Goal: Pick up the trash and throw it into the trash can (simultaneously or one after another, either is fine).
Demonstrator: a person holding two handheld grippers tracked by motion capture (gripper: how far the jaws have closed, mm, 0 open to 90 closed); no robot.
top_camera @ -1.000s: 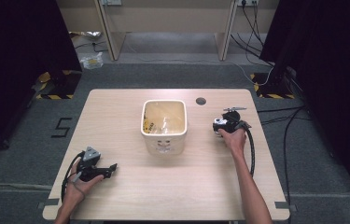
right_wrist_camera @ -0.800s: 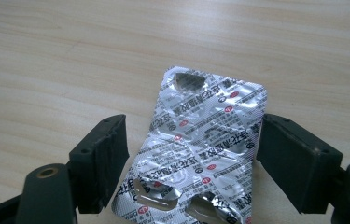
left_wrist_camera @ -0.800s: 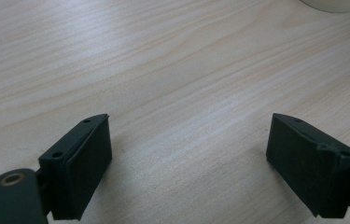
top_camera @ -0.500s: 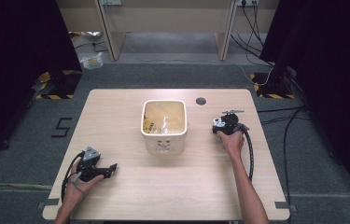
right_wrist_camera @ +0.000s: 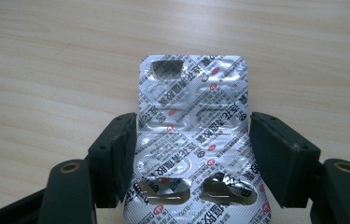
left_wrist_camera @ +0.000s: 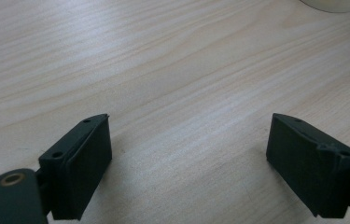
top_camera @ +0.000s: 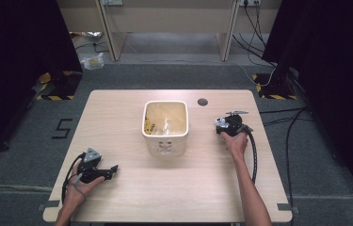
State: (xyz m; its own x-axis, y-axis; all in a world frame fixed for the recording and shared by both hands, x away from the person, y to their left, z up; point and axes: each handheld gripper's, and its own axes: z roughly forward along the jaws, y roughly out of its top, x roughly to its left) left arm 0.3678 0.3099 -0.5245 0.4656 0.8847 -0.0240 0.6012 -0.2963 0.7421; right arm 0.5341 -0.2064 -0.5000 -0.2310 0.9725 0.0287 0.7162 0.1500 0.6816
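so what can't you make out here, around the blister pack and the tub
- Blister pack, right gripper view: its near end is cut off by the bottom edge; the right tongs have just been closing around it, and whether the pads press its edges is unclear.
- Blister pack, high view: hidden by the right tongs.
- Tub, high view: contents too small and blurred to name.
- Tub, left gripper view: cut off by the top edge.

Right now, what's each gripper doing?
Left gripper: open, nothing between its jaws.
Right gripper: jaws have just been closing around the foil blister pack; firm grip cannot be told.
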